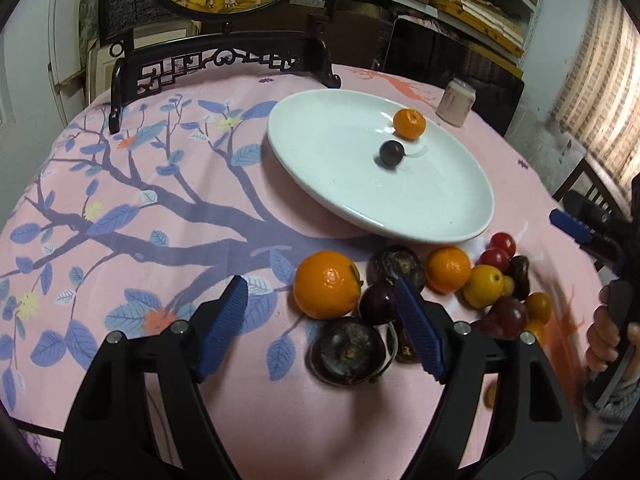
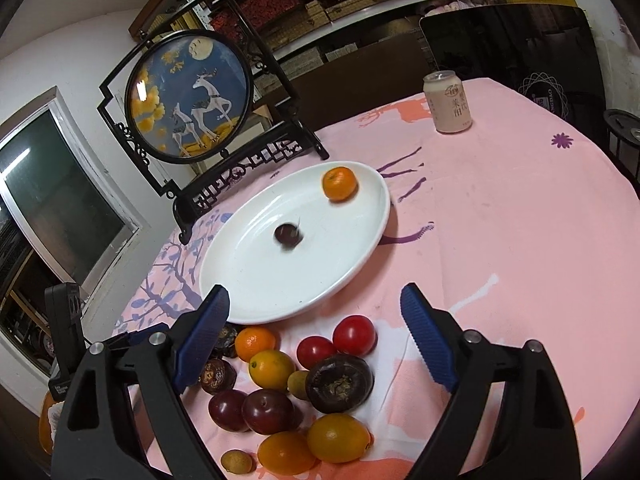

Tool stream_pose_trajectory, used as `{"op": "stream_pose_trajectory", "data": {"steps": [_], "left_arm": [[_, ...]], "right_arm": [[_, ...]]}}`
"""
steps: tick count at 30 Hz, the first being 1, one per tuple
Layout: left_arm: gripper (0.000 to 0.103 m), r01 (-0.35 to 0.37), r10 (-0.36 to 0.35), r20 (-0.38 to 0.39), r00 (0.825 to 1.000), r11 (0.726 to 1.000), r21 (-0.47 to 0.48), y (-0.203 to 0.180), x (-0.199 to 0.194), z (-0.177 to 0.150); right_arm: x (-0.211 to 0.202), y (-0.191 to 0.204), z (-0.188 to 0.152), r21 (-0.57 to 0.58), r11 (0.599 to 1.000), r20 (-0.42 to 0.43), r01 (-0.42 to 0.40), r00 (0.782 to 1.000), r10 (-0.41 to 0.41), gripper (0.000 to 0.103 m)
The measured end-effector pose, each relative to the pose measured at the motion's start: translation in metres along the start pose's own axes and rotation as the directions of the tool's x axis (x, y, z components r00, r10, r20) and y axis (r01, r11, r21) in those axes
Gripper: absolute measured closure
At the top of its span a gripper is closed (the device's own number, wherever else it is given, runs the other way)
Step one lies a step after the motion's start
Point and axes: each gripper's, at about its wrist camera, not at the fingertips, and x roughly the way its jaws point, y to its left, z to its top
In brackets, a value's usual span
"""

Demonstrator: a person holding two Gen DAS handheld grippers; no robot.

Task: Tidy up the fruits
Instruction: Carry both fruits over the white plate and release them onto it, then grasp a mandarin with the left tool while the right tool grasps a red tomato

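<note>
Both tools gape empty: left tool (image 1: 320, 316) over the large mandarin (image 1: 327, 284), right tool (image 2: 316, 332) above the fruit pile (image 2: 304, 392). A dark plum (image 2: 289, 235) looks blurred on the white plate (image 2: 248, 304) (maybe rolling), near the small mandarin (image 2: 339, 183). Risk: crowded round fruit nudged toward the desk's (image 2: 520, 240) near edge. Right side's roomy.

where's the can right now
The can stands upright at the far edge of the table, beyond the plate, apart from it; top right in both views.
</note>
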Motion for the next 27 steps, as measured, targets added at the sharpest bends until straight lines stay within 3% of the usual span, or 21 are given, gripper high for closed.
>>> {"op": "stream_pose_trajectory", "data": {"steps": [6, 9, 14, 24, 27], "left_arm": [[0.024, -0.075, 0.075, -0.018, 0.997, 0.997, -0.01, 0.011, 0.006, 0.0], [0.025, -0.175, 0.177, 0.031, 0.984, 0.983, -0.058, 0.028, -0.009, 0.002], [0.028, -0.112, 0.117, 0.025, 0.993, 0.983, -0.145, 0.047, -0.014, 0.0], [0.032, -0.063, 0.061, 0.044, 0.997, 0.997, 0.039, 0.001, -0.006, -0.005], [0.038, -0.123, 0.123, 0.007, 0.992, 0.991, 0.058, 0.0, 0.004, -0.005]], "right_arm": [[-0.001, 0.0, 0.0, 0.003, 1.0, 0.001, -0.001, 1.0, 0.001, 0.015], [-0.002, -0.001, 0.0, 0.011, 1.0, 0.002, 0.001, 1.0, -0.001, 0.015], [-0.004, -0.002, 0.001, 0.016, 1.0, 0.005, -0.006, 1.0, 0.006, 0.015], [-0.002, -0.001, 0.0, 0.018, 1.0, 0.003, 0.003, 1.0, -0.003, 0.015], [-0.001, -0.002, 0.0, 0.02, 1.0, 0.002, 0.007, 1.0, -0.007, 0.015]]}}
